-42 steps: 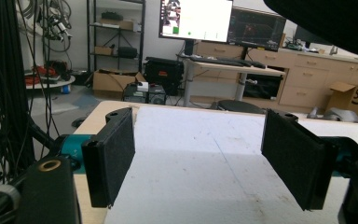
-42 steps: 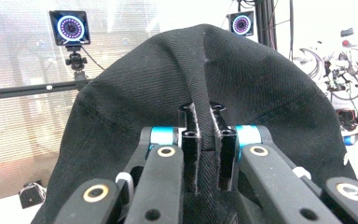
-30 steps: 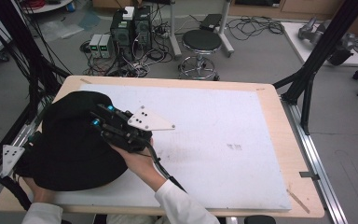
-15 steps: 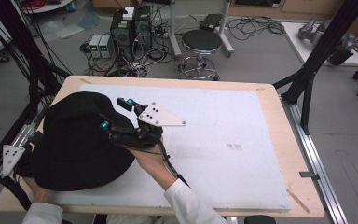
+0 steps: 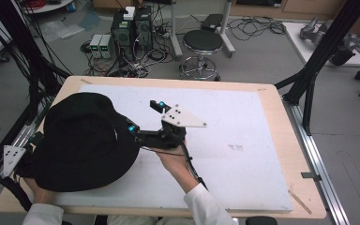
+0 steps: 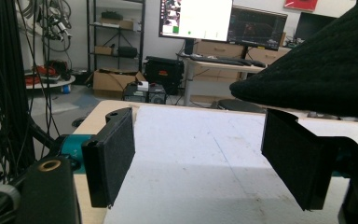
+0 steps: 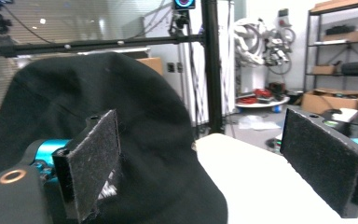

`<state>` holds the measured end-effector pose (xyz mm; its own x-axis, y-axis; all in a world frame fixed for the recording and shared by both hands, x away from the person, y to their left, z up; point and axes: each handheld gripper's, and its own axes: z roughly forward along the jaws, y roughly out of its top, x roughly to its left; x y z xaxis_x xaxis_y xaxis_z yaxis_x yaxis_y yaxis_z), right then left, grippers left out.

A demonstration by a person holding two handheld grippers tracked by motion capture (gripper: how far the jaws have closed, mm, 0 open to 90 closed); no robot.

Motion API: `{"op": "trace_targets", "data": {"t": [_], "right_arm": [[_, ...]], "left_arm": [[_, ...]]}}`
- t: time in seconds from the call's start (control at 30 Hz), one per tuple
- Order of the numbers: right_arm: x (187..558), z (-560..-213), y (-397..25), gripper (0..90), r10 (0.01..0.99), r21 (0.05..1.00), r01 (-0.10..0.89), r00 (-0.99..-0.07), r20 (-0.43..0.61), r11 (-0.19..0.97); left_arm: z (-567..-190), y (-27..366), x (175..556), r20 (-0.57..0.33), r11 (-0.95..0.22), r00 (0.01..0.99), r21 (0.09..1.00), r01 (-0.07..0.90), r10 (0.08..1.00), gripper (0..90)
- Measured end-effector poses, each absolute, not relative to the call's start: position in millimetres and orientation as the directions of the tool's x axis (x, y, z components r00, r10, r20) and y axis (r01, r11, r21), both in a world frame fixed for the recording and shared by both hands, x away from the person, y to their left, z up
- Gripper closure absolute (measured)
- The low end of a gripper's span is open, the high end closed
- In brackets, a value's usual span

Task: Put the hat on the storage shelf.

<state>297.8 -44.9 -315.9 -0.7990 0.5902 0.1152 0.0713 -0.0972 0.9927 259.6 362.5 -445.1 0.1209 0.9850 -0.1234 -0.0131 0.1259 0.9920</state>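
Observation:
A black brimmed hat (image 5: 82, 140) lies on the left part of the white table mat (image 5: 243, 140). My right gripper (image 5: 144, 117) sits just off the hat's right edge, open, with nothing between its jaws. In the right gripper view the hat (image 7: 135, 121) rises behind the left pad (image 7: 93, 163), and its brim reaches into the gap of the right gripper (image 7: 200, 144). My left gripper (image 5: 11, 157) is at the hat's left edge, its jaws hidden under the brim. In the left gripper view the left gripper (image 6: 198, 135) is open and the hat brim (image 6: 317, 70) hangs above its right pad (image 6: 298, 158).
The wooden table edge (image 5: 281, 122) frames the mat. Black frame posts (image 5: 318, 61) stand at the table's right and left corners. A stool (image 5: 202, 44) and computer boxes (image 5: 131, 30) with cables stand on the floor beyond the far edge.
My right gripper has moved right, from over the hat's crown to just off its right edge. The hat has settled slightly. The left gripper has stayed put.

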Motion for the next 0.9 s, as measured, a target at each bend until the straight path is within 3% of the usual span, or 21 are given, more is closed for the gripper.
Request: {"op": "trace_targets", "data": {"t": [0.9], "right_arm": [[286,-348,-182,11.3,0.823,0.993,0.090,-0.558,0.109,-0.071]], "left_arm": [[-445,362,258,-0.120,0.122,0.110,0.992,-0.009,0.987,26.1]]}}
